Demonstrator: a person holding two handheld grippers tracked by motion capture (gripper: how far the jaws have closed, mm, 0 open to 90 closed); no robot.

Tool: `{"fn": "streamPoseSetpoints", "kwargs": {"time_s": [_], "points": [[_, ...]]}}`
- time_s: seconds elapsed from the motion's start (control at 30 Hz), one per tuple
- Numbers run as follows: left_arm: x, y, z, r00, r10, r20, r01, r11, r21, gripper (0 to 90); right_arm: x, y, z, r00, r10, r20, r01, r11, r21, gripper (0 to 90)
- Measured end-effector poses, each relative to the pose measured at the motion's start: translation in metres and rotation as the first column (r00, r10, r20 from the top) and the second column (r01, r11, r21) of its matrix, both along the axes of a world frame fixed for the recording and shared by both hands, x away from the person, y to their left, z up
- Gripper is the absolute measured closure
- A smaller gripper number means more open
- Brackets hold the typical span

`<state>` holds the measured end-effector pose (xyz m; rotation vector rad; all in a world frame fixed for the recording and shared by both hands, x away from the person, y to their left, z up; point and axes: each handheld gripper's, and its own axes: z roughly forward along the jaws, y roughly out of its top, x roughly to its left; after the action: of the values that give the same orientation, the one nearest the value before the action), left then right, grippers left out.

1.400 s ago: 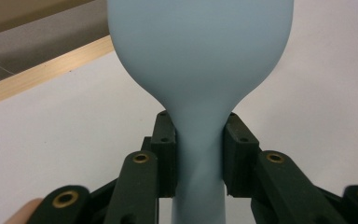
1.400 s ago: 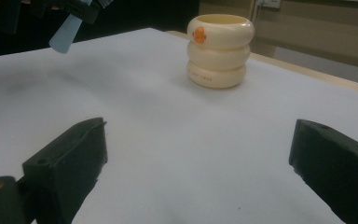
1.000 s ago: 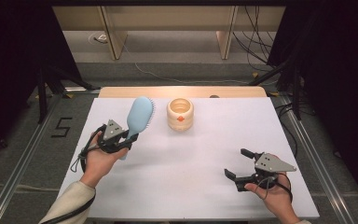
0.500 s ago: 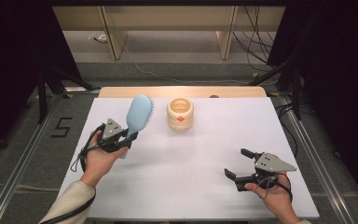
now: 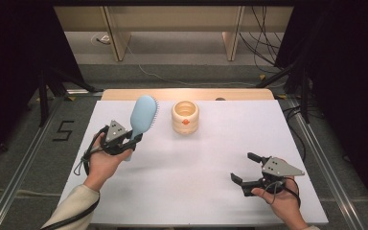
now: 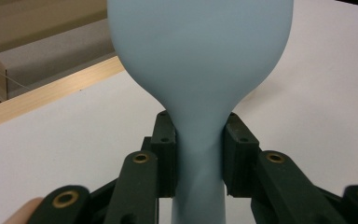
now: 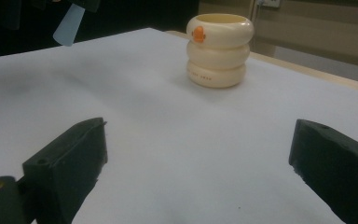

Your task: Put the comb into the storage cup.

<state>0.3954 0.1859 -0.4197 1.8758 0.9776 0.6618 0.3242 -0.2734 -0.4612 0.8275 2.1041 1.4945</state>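
1. I had the left tongs point(image 5: 133, 140) pinching the pale blue hairbrush point(image 5: 142, 115) at the narrow neck where the handle widened into the head; in the left gripper view both pads point(image 6: 165, 154) pressed against the neck from either side.

2. The brush was held off the white bench point(image 5: 196, 191) over its left half, towards the far edge. Its long axis ran from the tongs up and away towards the far edge, head outward, handle end pointing back at my left hand point(image 5: 100, 160).

3. The cream holder point(image 5: 185, 116), a squat pot of three stacked rings with an open top and a small orange mark on its side, stood upright near the middle of the far edge. It lay just to the right of the brush head, near but apart. I judged the coming move turned on that gap: the left hand was far the nearer one, and the brush would need tipping upright before it could go in.

4. The right tongs point(image 5: 245, 166) were spread wide and held nothing, resting low near the bench's near right corner, well apart from the holder, their jaws pointed towards it.

5. The brush looked smooth, matte and oval-headed, with bristles showing along its right rim.
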Motion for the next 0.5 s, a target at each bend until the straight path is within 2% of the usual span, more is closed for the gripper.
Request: {"fn": "streamPoseSetpoints", "kwargs": {"time_s": [0.5], "points": [[0.0038,-0.0035,0.0058,0.9999,0.000,0.017,0.000,0.9999,-0.010,69.5,-0.0001,-0.0001,0.0002,1.0000,-0.001,0.000,0.001,1.0000,-0.001,5.1]]}}
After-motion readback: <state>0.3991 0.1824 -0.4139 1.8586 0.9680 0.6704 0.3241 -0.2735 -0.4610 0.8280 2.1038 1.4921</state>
